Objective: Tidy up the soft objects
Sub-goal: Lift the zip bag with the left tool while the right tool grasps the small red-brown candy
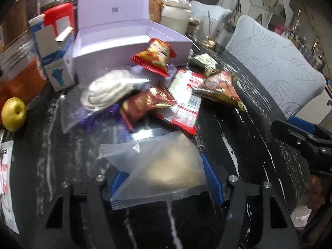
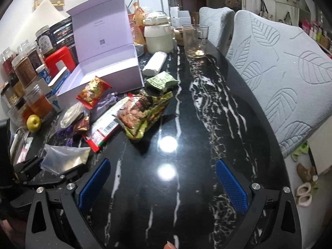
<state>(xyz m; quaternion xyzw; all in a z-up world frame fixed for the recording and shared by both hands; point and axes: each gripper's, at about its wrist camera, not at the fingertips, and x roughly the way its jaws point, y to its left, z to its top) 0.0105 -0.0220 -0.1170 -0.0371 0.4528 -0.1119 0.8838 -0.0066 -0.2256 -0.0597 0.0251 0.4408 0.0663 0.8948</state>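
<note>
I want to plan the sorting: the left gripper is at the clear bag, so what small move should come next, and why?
Probably lift the clear bag slightly: the left gripper has it between its pads, the right gripper is open and empty, and the box is open.

A glossy black marble table with white veins is seen. On it are set an open lilac cardboard box, a clear zip bag, a yellow-green apple, a flat red-and-white packet, a green foil pouch, a clear drinking glass and a cream lidded jar.
</note>
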